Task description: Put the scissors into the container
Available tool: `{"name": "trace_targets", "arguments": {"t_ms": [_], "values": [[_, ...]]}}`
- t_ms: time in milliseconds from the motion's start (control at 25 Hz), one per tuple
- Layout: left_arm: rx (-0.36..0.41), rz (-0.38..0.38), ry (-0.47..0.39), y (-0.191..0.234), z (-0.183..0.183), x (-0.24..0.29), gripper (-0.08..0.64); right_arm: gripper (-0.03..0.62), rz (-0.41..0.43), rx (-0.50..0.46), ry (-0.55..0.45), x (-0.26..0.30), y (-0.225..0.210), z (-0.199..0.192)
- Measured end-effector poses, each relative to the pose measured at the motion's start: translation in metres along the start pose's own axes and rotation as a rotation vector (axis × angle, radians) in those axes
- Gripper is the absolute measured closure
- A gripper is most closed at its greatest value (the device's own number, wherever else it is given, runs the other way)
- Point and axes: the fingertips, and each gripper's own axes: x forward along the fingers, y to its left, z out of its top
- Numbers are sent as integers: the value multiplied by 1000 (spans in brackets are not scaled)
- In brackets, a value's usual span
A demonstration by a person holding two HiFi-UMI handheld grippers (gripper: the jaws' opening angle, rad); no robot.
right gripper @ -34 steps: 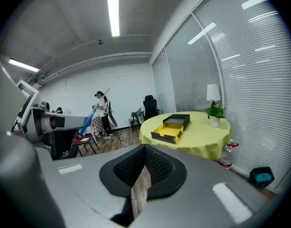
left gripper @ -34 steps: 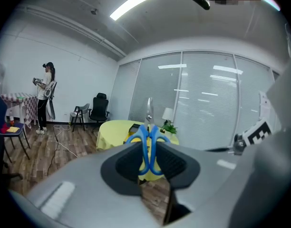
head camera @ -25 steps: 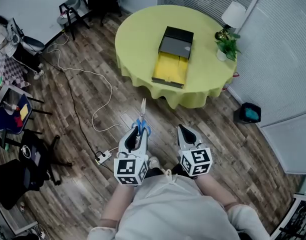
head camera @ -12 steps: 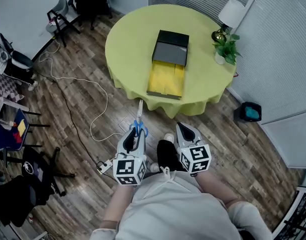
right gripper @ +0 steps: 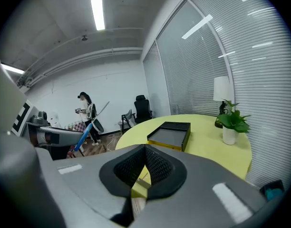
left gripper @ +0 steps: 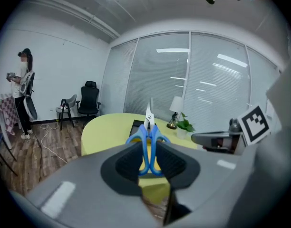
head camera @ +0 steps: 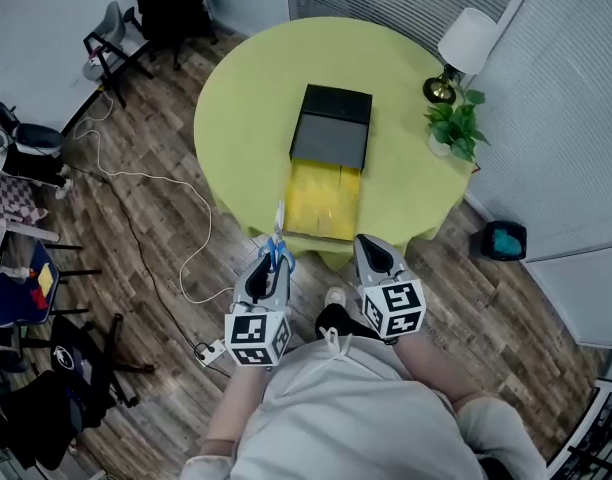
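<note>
Blue-handled scissors (head camera: pixel 277 240) sitting clamped in left tool (head camera: pixel 274 265), blades pointing straight ahead at container (head camera: pixel 329 133) on table (head camera: pixel 236 98), lying just beyond. Right tool (head camera: pixel 372 251) hanging alongside, pinched closed, empty.

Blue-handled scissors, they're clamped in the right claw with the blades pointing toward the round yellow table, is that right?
Not quite: the blue-handled scissors are clamped in the left claw, not the right claw, which holds nothing. The left gripper view shows the handles gripped there, with the blades pointing toward the round yellow table.
</note>
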Motion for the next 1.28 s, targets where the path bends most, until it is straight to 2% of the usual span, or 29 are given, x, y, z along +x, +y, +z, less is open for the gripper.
{"name": "trace_targets", "arguments": {"t_ms": [240, 640, 920, 1040, 1280], "values": [[32, -36, 51, -14, 9, 63, 468, 591, 3, -4, 24, 32, -42, 12], [63, -154, 169, -19, 1, 132, 468, 592, -97, 44, 66, 58, -83, 12], [174, -297, 254, -14, -1, 181, 466, 592, -240, 118, 60, 68, -101, 17], [230, -343, 317, -11, -11, 198, 466, 592, -284, 140, 51, 76, -104, 21], [333, -392, 465, -4, -43, 221, 466, 592, -313, 172, 69, 89, -94, 14]]}}
